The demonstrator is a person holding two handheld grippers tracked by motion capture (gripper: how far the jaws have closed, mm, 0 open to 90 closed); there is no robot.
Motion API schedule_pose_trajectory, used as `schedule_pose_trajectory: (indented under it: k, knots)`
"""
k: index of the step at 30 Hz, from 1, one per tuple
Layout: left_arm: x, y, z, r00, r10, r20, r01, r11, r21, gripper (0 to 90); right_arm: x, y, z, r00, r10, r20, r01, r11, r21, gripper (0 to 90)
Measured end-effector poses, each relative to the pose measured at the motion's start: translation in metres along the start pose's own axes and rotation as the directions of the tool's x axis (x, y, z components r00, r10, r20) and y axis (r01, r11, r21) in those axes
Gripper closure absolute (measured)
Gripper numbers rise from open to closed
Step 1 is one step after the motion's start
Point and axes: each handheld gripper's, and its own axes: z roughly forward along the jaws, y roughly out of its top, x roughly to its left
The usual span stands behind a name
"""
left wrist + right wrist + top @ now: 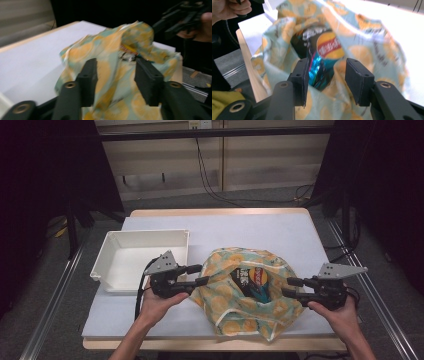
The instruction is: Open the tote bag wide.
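A cloth bag (235, 292) with an orange-fruit print on pale teal lies open near the table's front, and a dark snack packet (252, 279) with a red and yellow logo shows in its mouth. My left gripper (199, 274) is open at the bag's left edge, its jaws apart before the fabric (112, 65). At the bag's right edge my right gripper (291, 286) is open too. Its jaws frame the packet (324, 55) and the bag's rim (352, 47). Nothing is clamped in either one.
A white plastic tray (107, 251) stands empty at the left, just beyond my left hand. The table (250, 227) has a pale top with wooden edges. Metal rails run along both sides of it, and cables lie on the floor behind.
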Motion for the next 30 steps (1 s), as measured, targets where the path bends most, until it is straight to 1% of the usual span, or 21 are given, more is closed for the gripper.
schedule_pose_trajectory:
  k: [2,5,6,8,10,11,13,14,15,16,17,18,21,22,23,24,25,26,27,28,30]
  knots:
    - [-0.007,0.008,0.007,0.9984,0.025,0.050,-0.025,0.9997,-0.002,65.1,-0.001,0.006,-0.001,0.9999,-0.013,0.007,0.013,1.000,-0.011,54.6]
    - [-0.021,0.018,0.027,0.9917,0.055,0.116,-0.058,0.9980,0.026,66.2,-0.003,0.017,-0.001,0.9992,-0.030,0.028,0.031,0.999,-0.033,50.2]
    - [-0.026,0.020,0.035,0.9900,0.060,0.128,-0.064,0.9975,0.030,63.8,-0.004,0.020,0.001,0.9990,-0.028,0.035,0.030,0.999,-0.040,46.8]
    - [-0.034,0.022,0.051,0.9847,0.066,0.161,-0.075,0.9960,0.049,58.8,-0.007,0.026,0.008,0.9993,-0.037,0.010,0.037,0.999,-0.034,45.0]
    - [-0.042,0.021,0.067,0.9784,0.053,0.200,-0.065,0.9962,0.057,54.0,-0.011,0.030,0.019,0.9994,-0.035,0.006,0.035,0.999,-0.003,40.0]
    - [-0.046,0.021,0.076,0.9727,0.060,0.224,-0.078,0.9941,0.075,51.4,-0.014,0.031,0.026,0.9993,-0.038,0.001,0.038,0.999,0.007,38.6]
    - [-0.053,0.020,0.089,0.9677,0.067,0.243,-0.093,0.9907,0.099,47.1,-0.019,0.034,0.039,0.9995,-0.032,-0.003,0.032,0.999,0.022,37.3]
    - [-0.056,0.019,0.095,0.9641,0.084,0.252,-0.116,0.9867,0.114,45.0,-0.022,0.035,0.045,0.9993,-0.036,-0.002,0.036,0.999,0.032,37.3]
    - [-0.058,0.017,0.102,0.9615,0.081,0.263,-0.118,0.9846,0.129,44.8,-0.023,0.036,0.051,0.9993,-0.036,0.000,0.036,0.999,0.041,37.2]
    - [-0.060,0.015,0.109,0.9598,0.092,0.265,-0.136,0.9787,0.153,43.5,-0.025,0.037,0.056,0.9995,-0.033,-0.003,0.033,0.998,0.049,37.4]
    - [-0.061,0.012,0.115,0.9602,0.095,0.263,-0.144,0.9745,0.173,41.6,-0.027,0.038,0.061,0.9994,-0.035,-0.007,0.035,0.998,0.060,38.1]
    - [-0.061,0.009,0.120,0.9572,0.087,0.276,-0.142,0.9728,0.183,40.9,-0.028,0.038,0.066,0.9993,-0.038,-0.003,0.038,0.997,0.071,38.4]
    - [-0.064,-0.002,0.129,0.9527,0.091,0.290,-0.160,0.9613,0.224,41.9,-0.032,0.040,0.078,0.9991,-0.042,0.000,0.041,0.995,0.093,47.2]
    - [-0.065,-0.006,0.130,0.9540,0.093,0.285,-0.165,0.9566,0.240,45.7,-0.034,0.040,0.081,0.9993,-0.037,0.001,0.036,0.994,0.098,51.2]
    - [-0.066,-0.009,0.132,0.9493,0.099,0.298,-0.179,0.9503,0.255,51.8,-0.037,0.041,0.083,0.9996,-0.030,0.000,0.029,0.995,0.098,59.2]
    - [-0.067,-0.012,0.133,0.9465,0.111,0.303,-0.199,0.9399,0.278,58.9,-0.039,0.043,0.085,0.9997,-0.025,0.001,0.025,0.994,0.102,63.7]
    - [-0.068,-0.015,0.134,0.9450,0.109,0.308,-0.203,0.9341,0.293,65.8,-0.042,0.044,0.088,0.9997,-0.023,0.005,0.022,0.994,0.103,68.4]
    - [-0.069,-0.017,0.135,0.9398,0.104,0.326,-0.207,0.9303,0.303,72.4,-0.045,0.045,0.090,0.9999,-0.016,0.002,0.016,0.994,0.107,73.0]
    - [-0.069,-0.019,0.136,0.9383,0.104,0.330,-0.214,0.9231,0.319,76.6,-0.048,0.045,0.093,0.9999,-0.015,-0.001,0.016,0.994,0.112,76.8]
    - [-0.070,-0.022,0.137,0.9340,0.096,0.344,-0.214,0.9218,0.323,80.8,-0.051,0.046,0.096,0.9999,-0.010,0.006,0.009,0.993,0.118,82.6]
    - [-0.071,-0.026,0.138,0.9318,0.094,0.351,-0.220,0.9141,0.340,85.7,-0.057,0.048,0.101,1.0000,0.004,-0.005,-0.003,0.993,0.117,88.0]
